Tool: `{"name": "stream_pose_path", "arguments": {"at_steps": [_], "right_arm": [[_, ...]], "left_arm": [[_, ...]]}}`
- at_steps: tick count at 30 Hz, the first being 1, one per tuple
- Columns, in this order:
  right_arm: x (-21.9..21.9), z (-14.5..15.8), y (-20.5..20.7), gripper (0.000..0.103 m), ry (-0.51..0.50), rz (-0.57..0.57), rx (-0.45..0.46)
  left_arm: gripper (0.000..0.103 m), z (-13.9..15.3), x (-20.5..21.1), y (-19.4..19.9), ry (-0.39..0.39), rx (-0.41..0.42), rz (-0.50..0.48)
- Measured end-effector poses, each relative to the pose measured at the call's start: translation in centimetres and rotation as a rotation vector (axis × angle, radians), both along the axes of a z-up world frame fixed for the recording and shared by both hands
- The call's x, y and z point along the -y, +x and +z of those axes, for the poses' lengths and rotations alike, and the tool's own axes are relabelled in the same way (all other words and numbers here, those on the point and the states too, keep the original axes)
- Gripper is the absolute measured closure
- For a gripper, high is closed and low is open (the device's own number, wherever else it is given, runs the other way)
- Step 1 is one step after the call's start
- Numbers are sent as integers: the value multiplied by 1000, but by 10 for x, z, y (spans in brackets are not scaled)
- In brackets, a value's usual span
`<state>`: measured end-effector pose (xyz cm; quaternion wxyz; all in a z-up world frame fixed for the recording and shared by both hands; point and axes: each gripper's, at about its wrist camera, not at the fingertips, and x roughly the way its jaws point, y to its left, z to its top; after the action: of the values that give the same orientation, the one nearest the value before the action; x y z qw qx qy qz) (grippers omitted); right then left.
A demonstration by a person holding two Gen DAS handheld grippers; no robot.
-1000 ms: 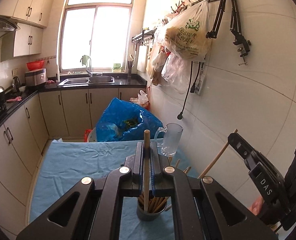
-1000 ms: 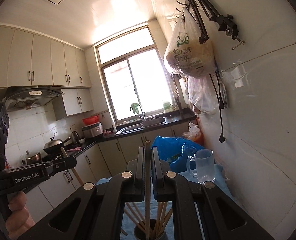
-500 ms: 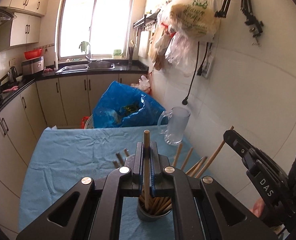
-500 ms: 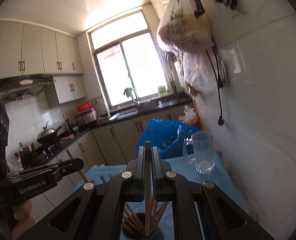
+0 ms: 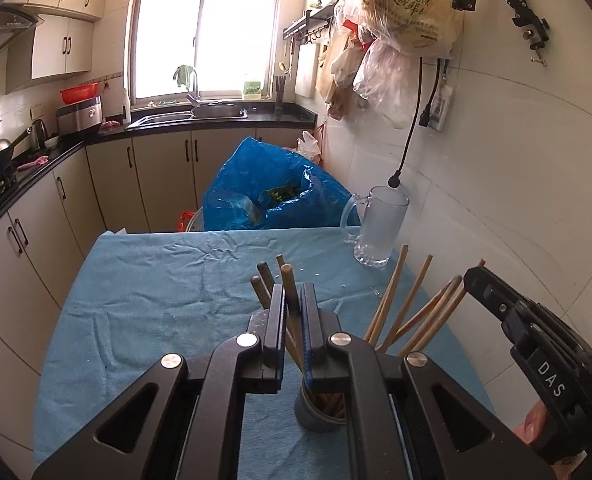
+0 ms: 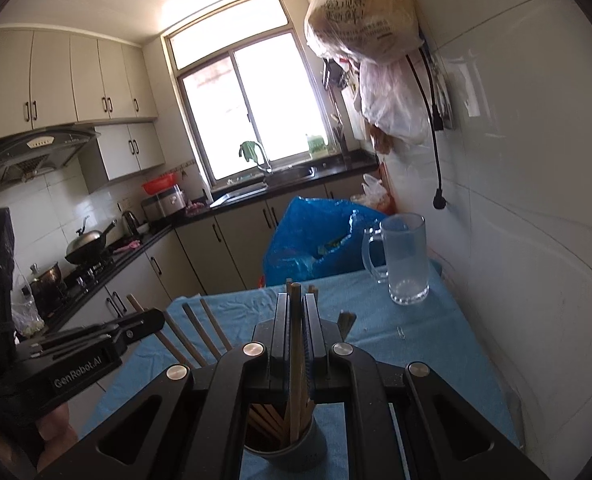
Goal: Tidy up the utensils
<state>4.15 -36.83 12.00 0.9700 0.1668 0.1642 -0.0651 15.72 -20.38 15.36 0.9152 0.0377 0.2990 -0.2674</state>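
A grey cup (image 5: pixel 320 410) stands on the blue cloth and holds several wooden chopsticks (image 5: pixel 406 308) that fan outward. My left gripper (image 5: pixel 294 320) is above the cup; its jaws stand slightly apart around one chopstick (image 5: pixel 290 300) that leans with its lower end in the cup. My right gripper (image 6: pixel 296 320) is shut on another chopstick (image 6: pixel 295 344), upright, its lower end inside the cup (image 6: pixel 296 452). The right gripper also shows in the left wrist view (image 5: pixel 536 344), and the left gripper in the right wrist view (image 6: pixel 88 348).
A glass mug (image 5: pixel 378 228) stands at the table's far right by the tiled wall. A blue plastic bag (image 5: pixel 268 196) sits behind the table (image 5: pixel 136 300). Kitchen cabinets and a stove run along the left. Plastic bags and a cable hang on the right wall.
Both grippers have come down toward the cup, pushing their chopsticks into it. The left jaws have parted a little and its chopstick now leans.
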Motion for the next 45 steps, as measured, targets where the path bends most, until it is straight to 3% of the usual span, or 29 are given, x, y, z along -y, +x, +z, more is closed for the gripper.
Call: {"name": "stream_pose_path", "arguments": {"at_steps": [2, 4, 6, 9, 11, 18, 20, 24, 32, 39, 45], "right_arm": [[2, 0, 1, 96, 6, -2, -7], [4, 3, -1, 86, 10, -8, -7], [4, 8, -9, 70, 13, -13, 16], [3, 20, -22, 62, 3, -27, 53], [2, 30, -35, 53, -5, -45, 86], [-9, 57, -83, 8, -58, -120, 179], [-14, 62, -97, 1, -82, -146, 201], [-22, 65, -114, 0, -108, -177, 185], [-39, 28, -133, 0, -89, -188, 65], [-73, -13, -164, 0, -139, -235, 10], [-91, -23, -172, 0, -159, -226, 0]], "left_arm": [[96, 0, -1, 0, 0, 6, 1], [96, -1, -1, 0, 6, 8, 2], [96, 0, -3, -2, 4, 5, 3], [91, 4, -8, -6, -6, 14, 9], [71, 8, -13, -10, -18, 25, 15], [37, 26, -41, -36, -51, 96, 84], [26, 30, -52, -48, -58, 130, 120], [9, 37, -76, -74, -45, 198, 180], [6, 16, -122, -129, 16, 236, 246], [6, -28, -150, -167, 36, 180, 259], [6, -47, -152, -174, 44, 129, 235]]}}
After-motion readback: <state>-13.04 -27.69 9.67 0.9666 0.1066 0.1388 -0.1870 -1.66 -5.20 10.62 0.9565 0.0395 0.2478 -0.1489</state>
